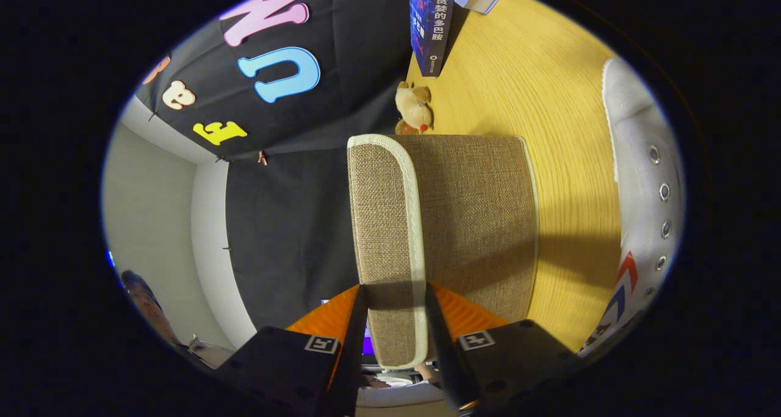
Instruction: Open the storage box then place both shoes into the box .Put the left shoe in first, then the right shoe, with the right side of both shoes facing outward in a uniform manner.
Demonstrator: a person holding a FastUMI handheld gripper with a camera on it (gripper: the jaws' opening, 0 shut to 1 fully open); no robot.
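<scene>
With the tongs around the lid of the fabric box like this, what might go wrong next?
1. The tongs straddle only the white-trimmed edge of the beige woven fabric lid; whether both fingers press it is unclear, so it may slip out when lifted.
2. The beige woven storage box looks light and might drag across the yellow wooden table with the lid.
3. The white canvas shoe with metal eyelets lies close beside the box, so a shifting box could push it.

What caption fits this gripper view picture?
Fingers straddle the storage box's lid; white shoe waits on the table.
</scene>
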